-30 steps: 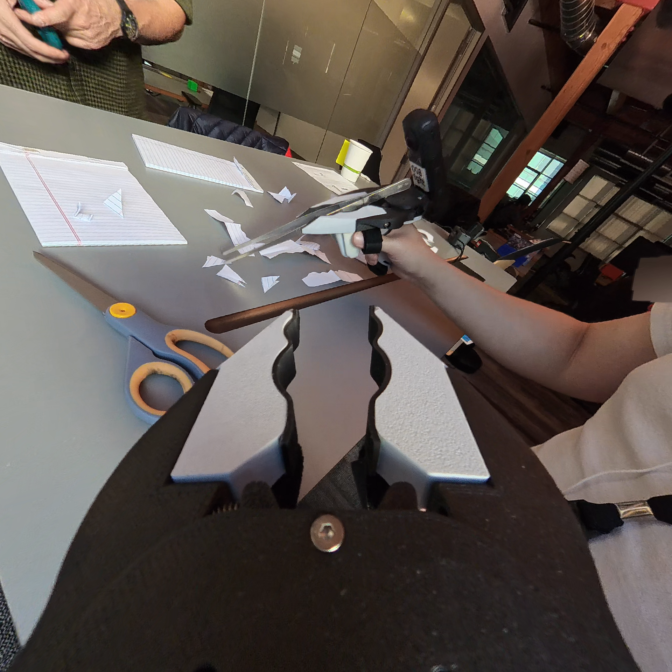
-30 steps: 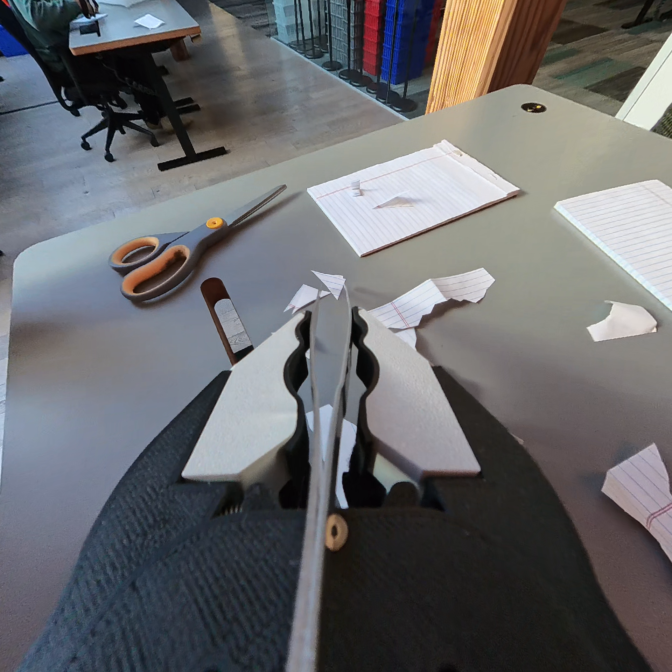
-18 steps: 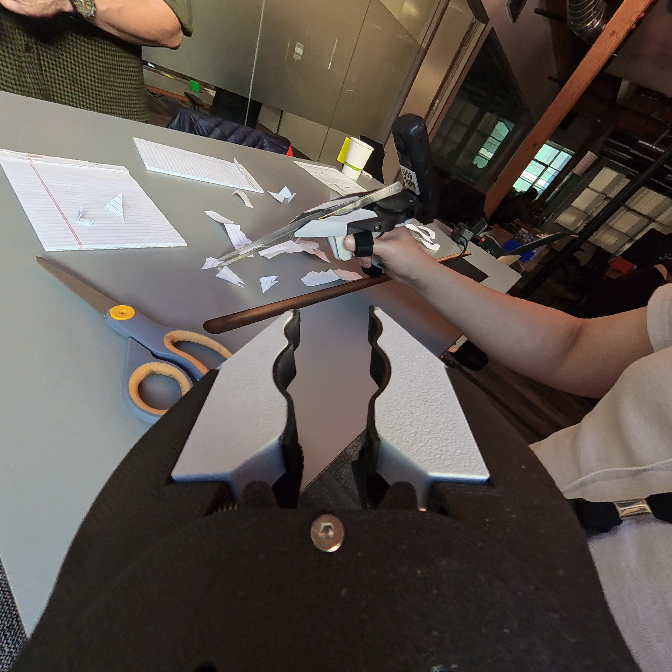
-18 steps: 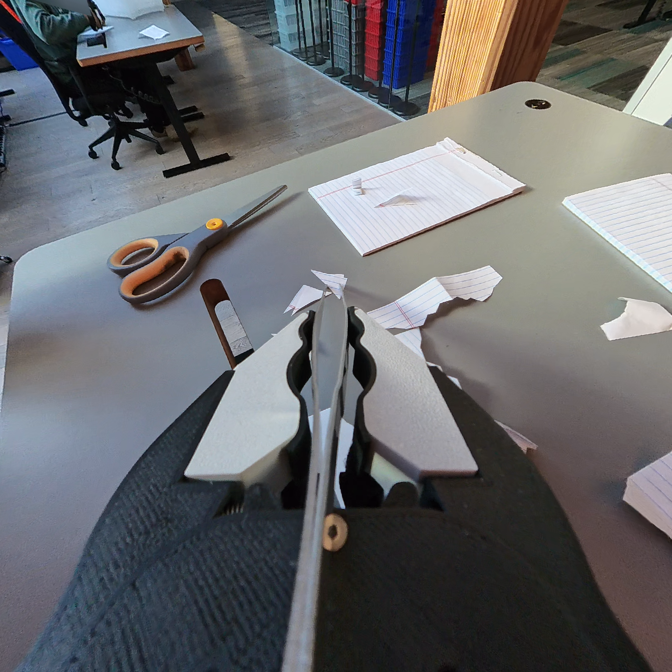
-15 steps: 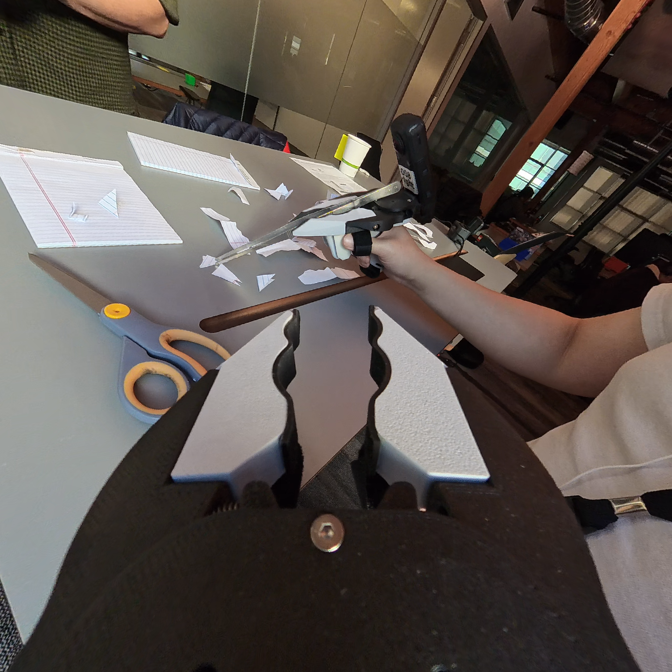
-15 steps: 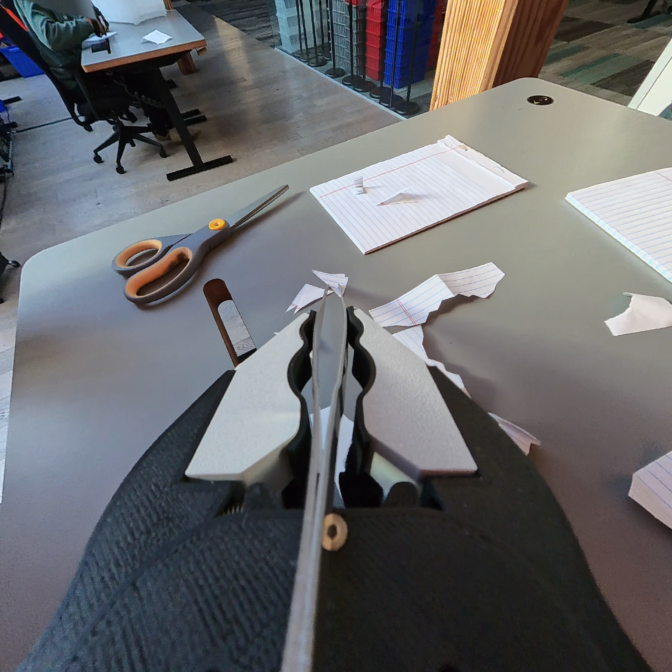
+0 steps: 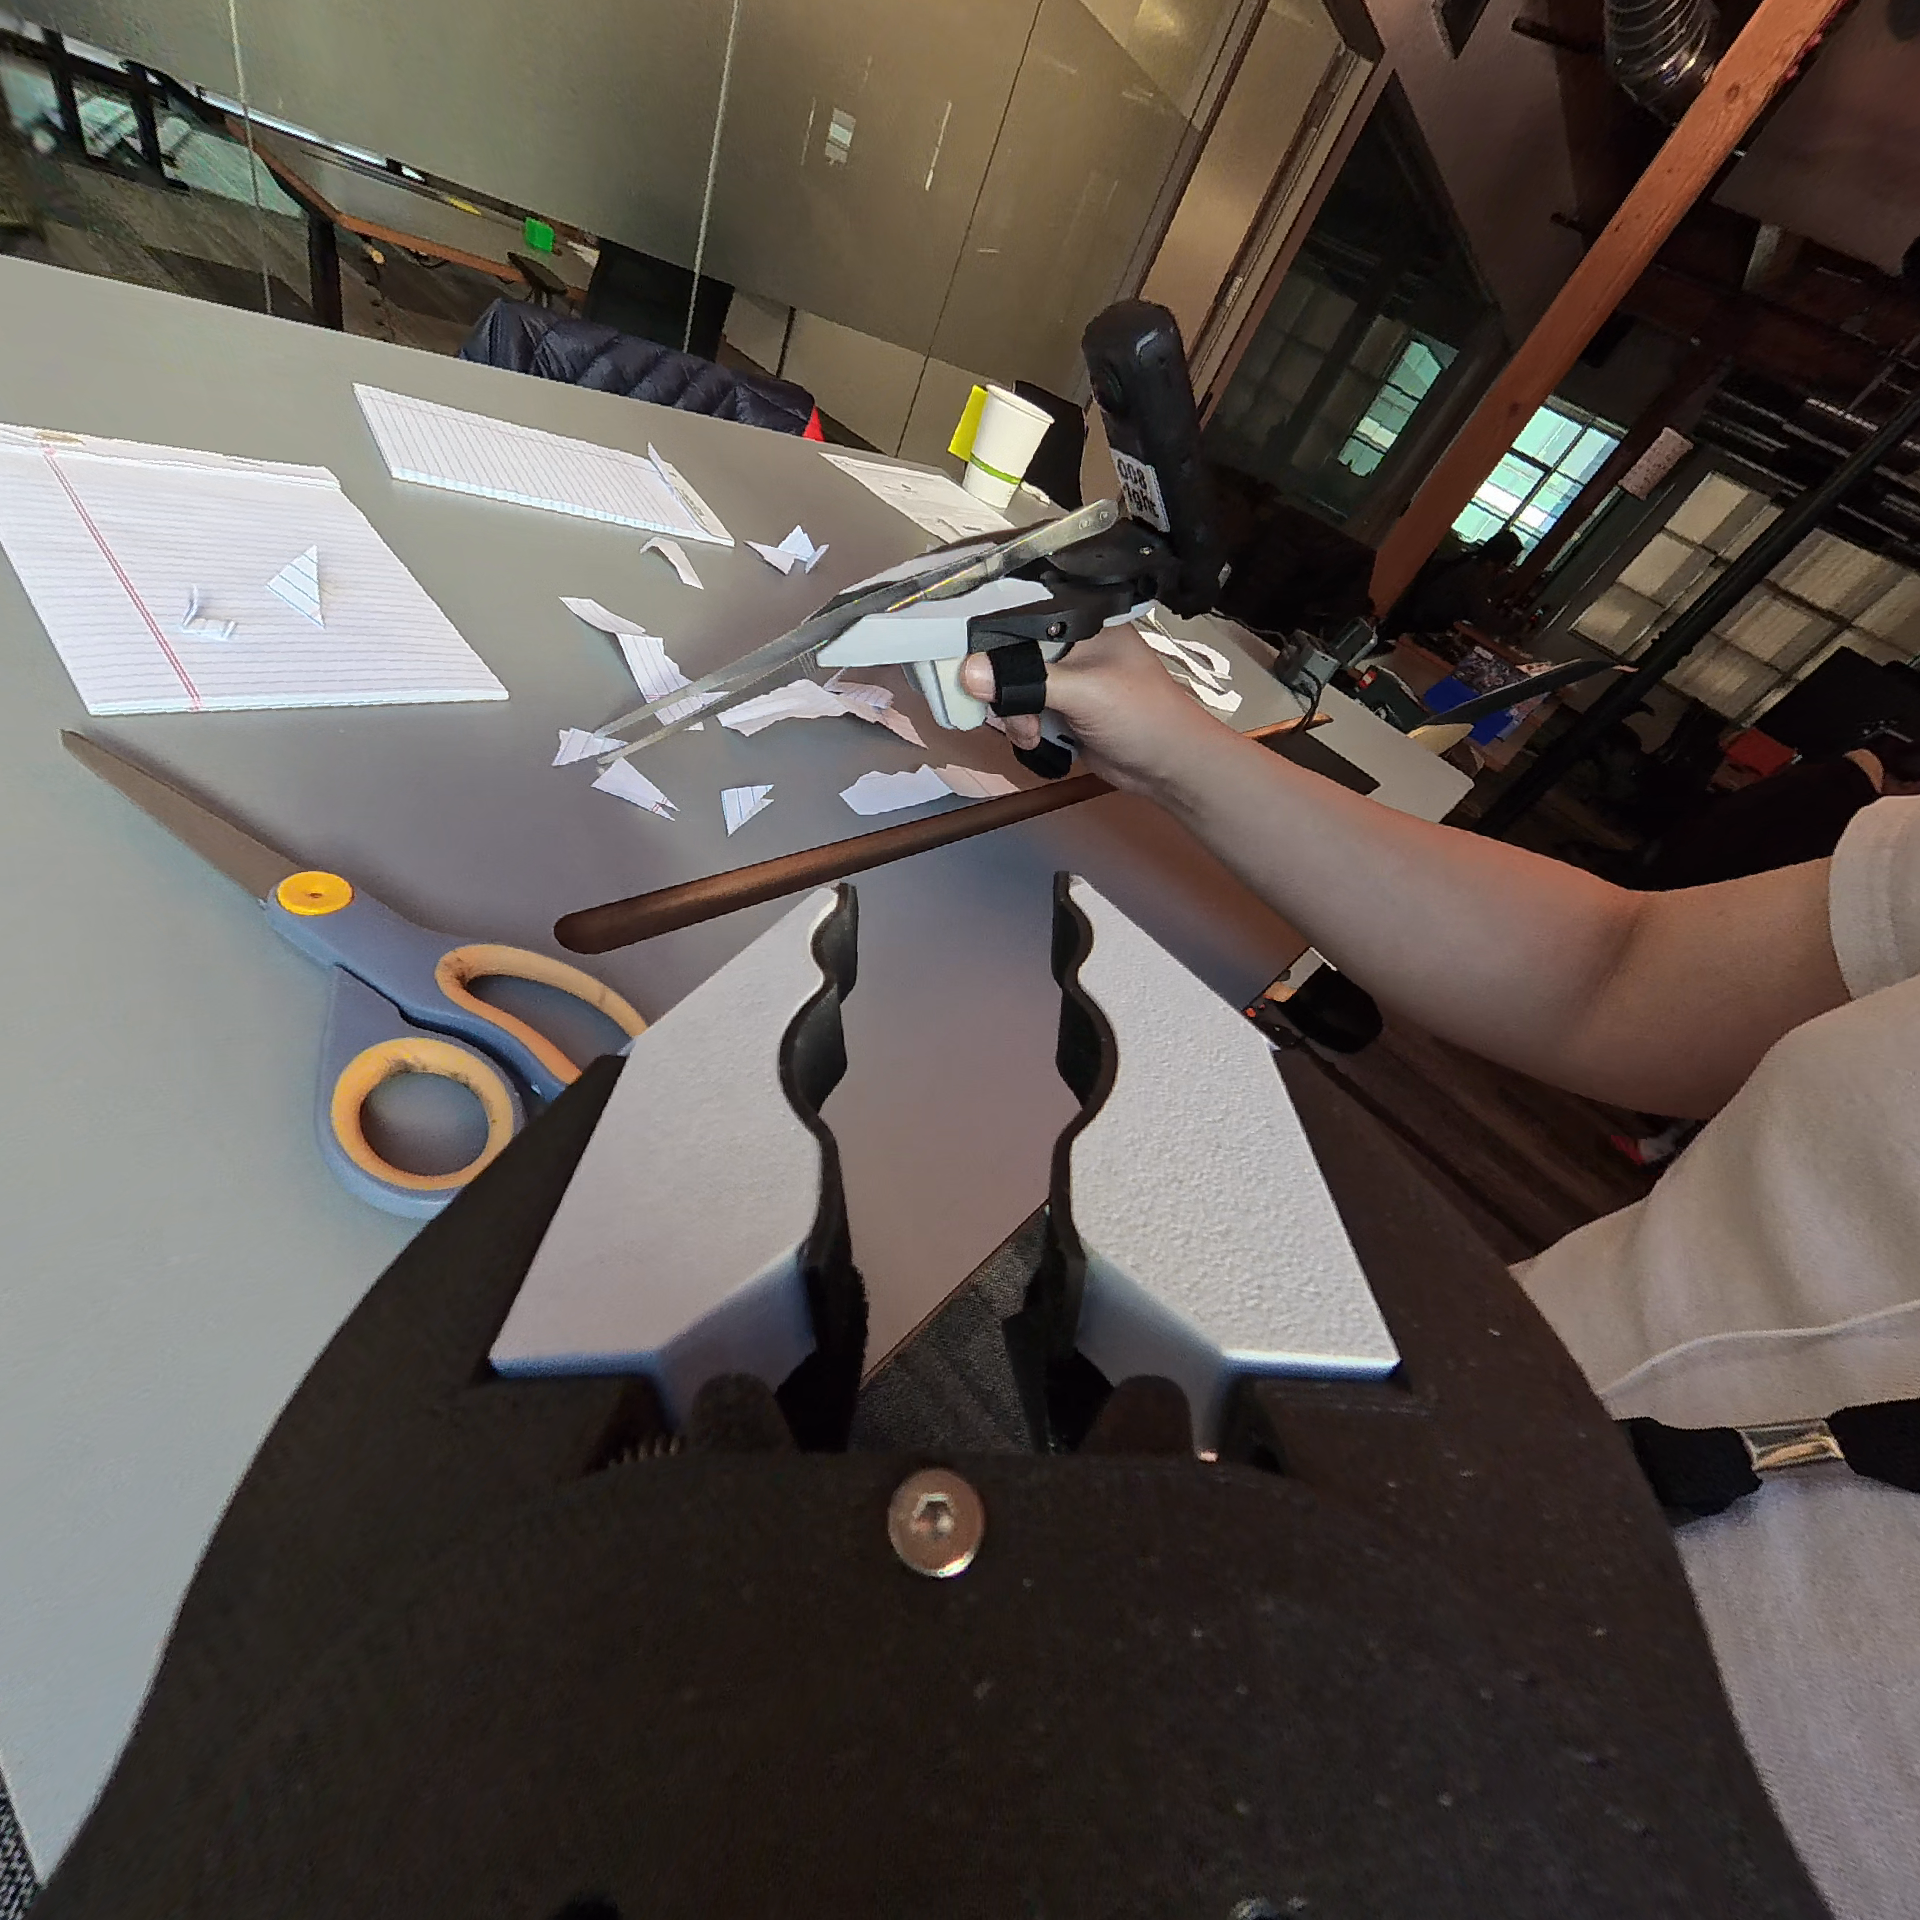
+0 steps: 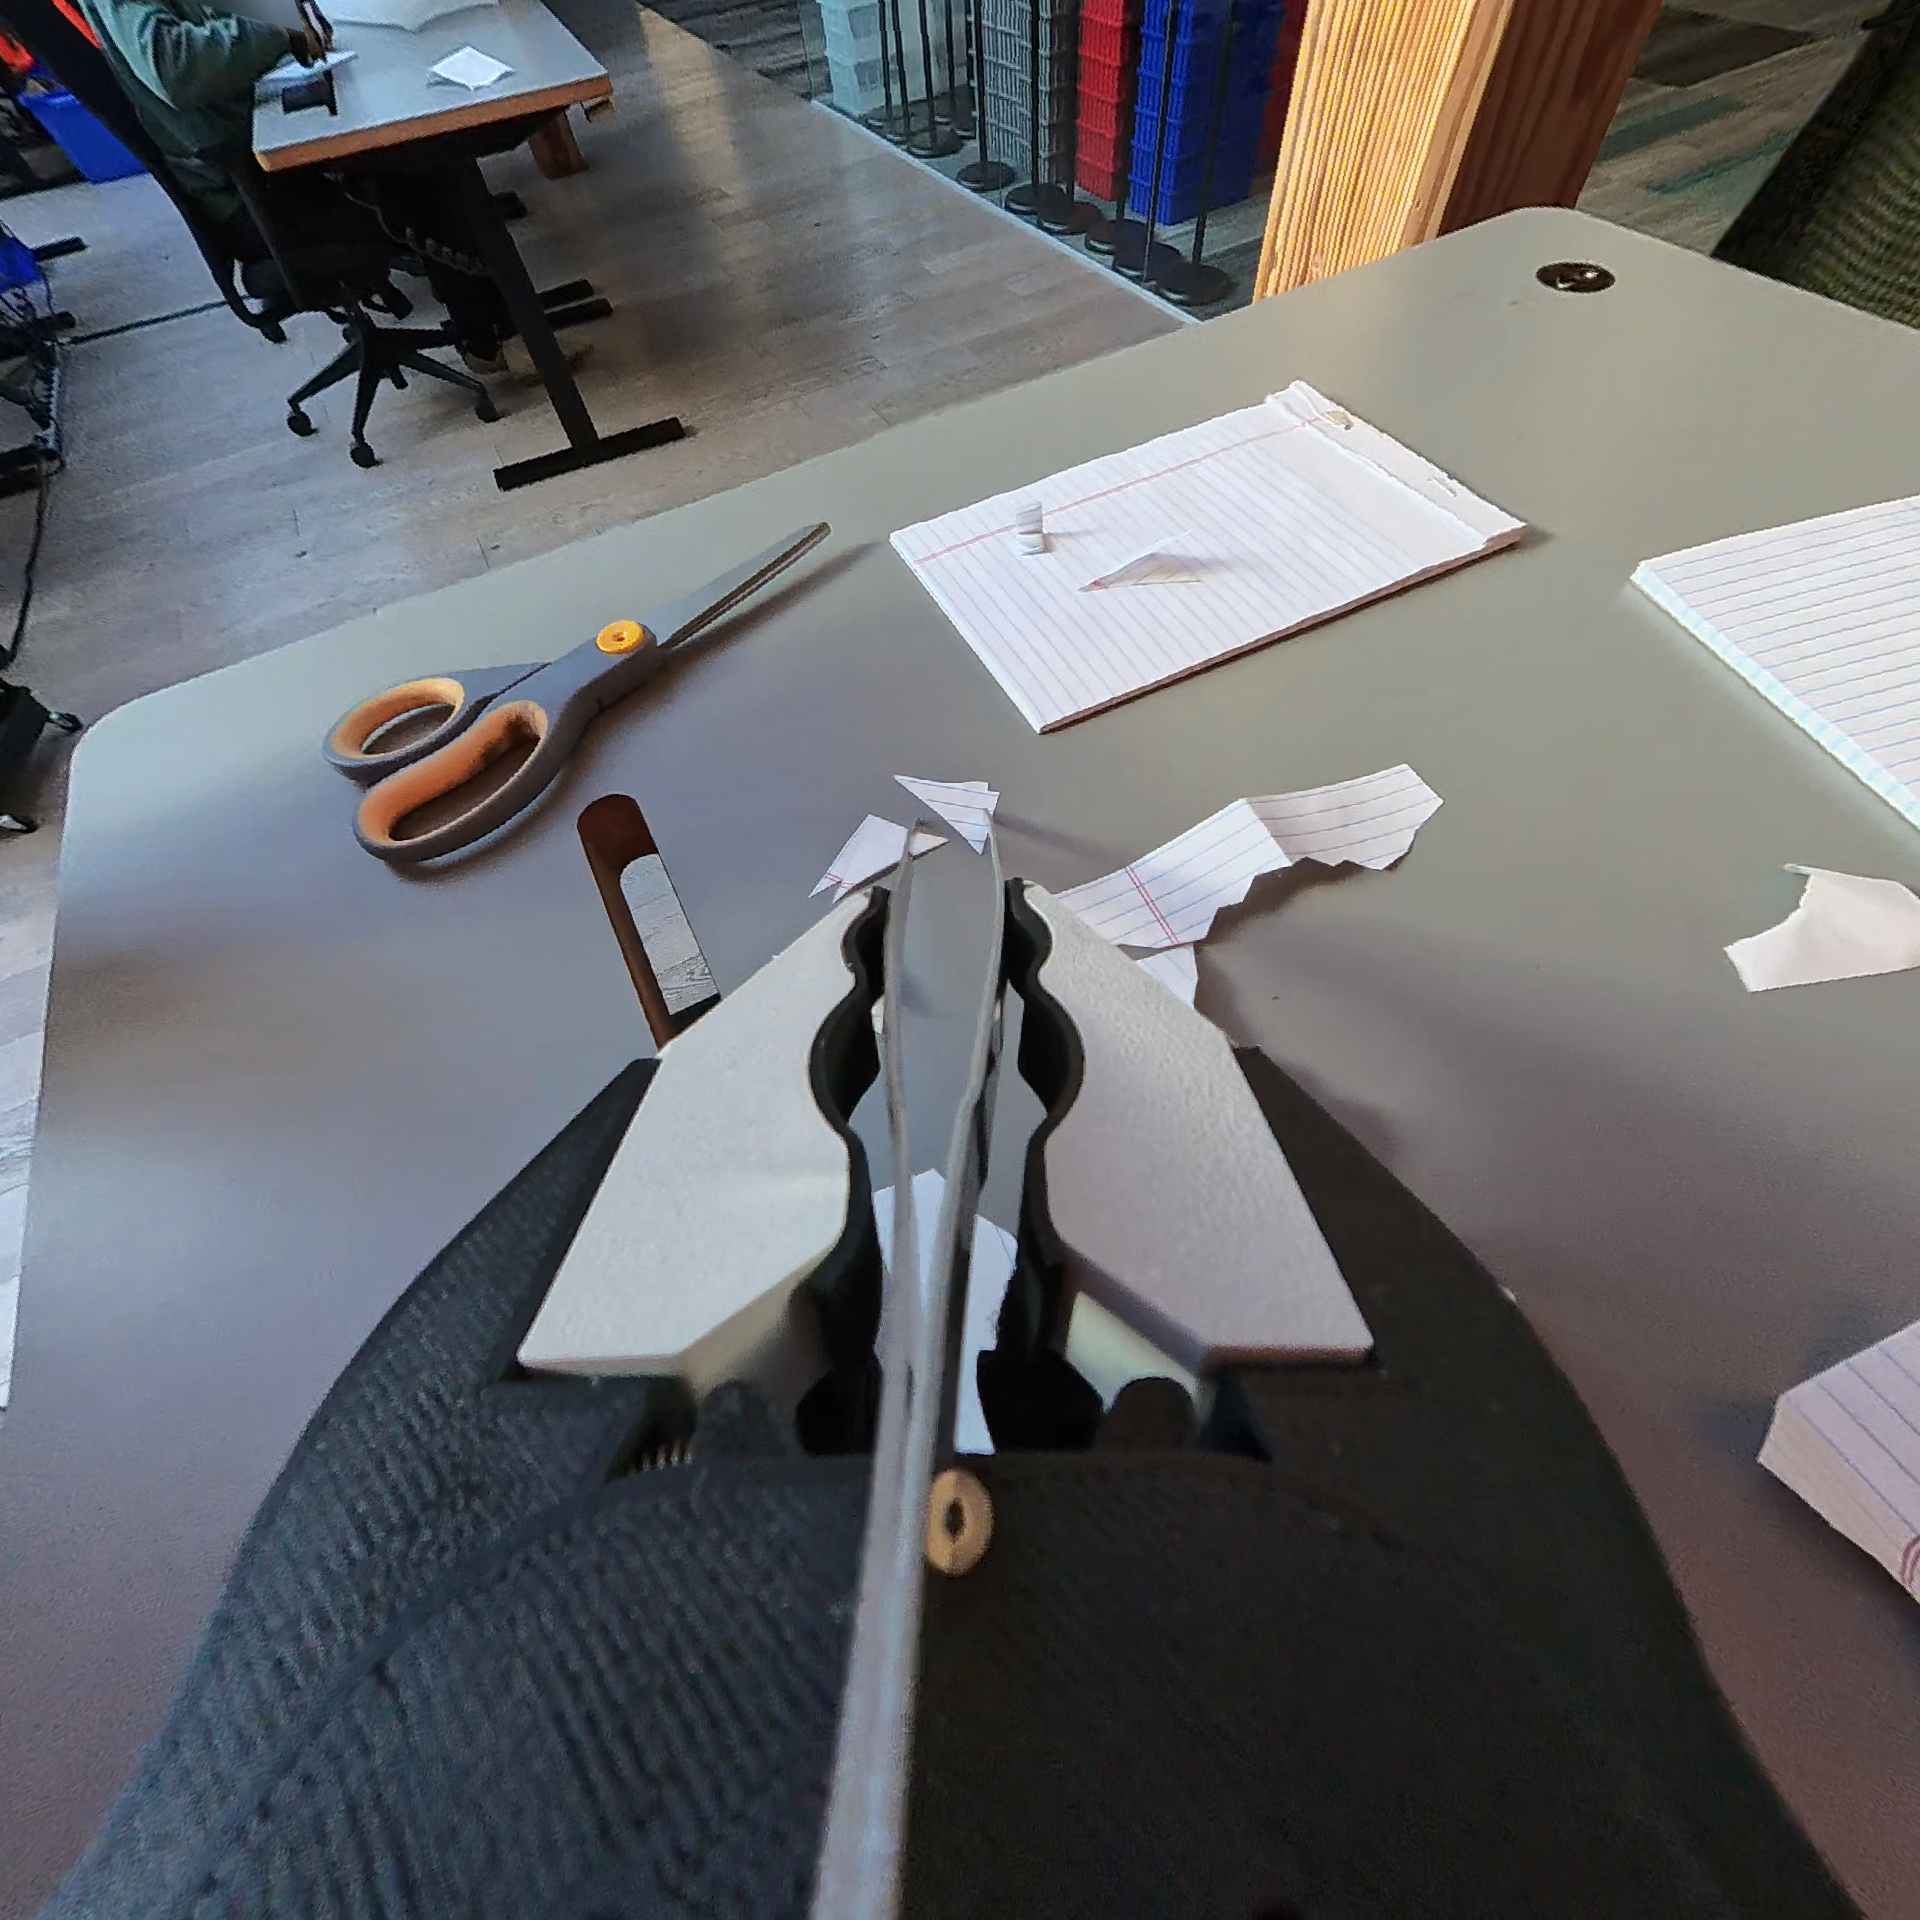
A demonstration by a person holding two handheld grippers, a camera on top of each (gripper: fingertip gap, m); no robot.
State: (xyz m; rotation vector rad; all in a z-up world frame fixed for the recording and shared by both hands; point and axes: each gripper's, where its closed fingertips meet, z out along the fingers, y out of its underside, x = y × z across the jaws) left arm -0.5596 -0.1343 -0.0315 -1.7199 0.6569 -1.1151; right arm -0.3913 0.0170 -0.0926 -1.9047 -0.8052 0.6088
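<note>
My right gripper (image 8: 948,899) is shut on metal tweezers (image 8: 888,1579), held lengthwise between its fingers. The tweezer arms are spread apart. Their tips hover just above small lined paper scraps (image 8: 961,805) on the grey table (image 8: 312,1143). In the left wrist view the tweezers (image 7: 831,644) slant down to the scraps (image 7: 634,784). My left gripper (image 7: 951,894) is open and empty. It is held over the table's near edge, beside grey and orange scissors (image 7: 416,997) and a brown stick (image 7: 831,862).
A lined pad (image 8: 1195,551) with two small scraps on it lies behind the scissors (image 8: 488,727). A second pad (image 8: 1818,644) lies at the right. Larger torn pieces (image 8: 1299,842) lie near the tweezer tips. A paper cup (image 7: 1003,447) stands at the far edge. There is about 25 centimeters between the tips of the two grippers.
The tweezer arms were pressed together half a second ago and have now spread apart as the right gripper's fingers eased. The left gripper has stayed open.
</note>
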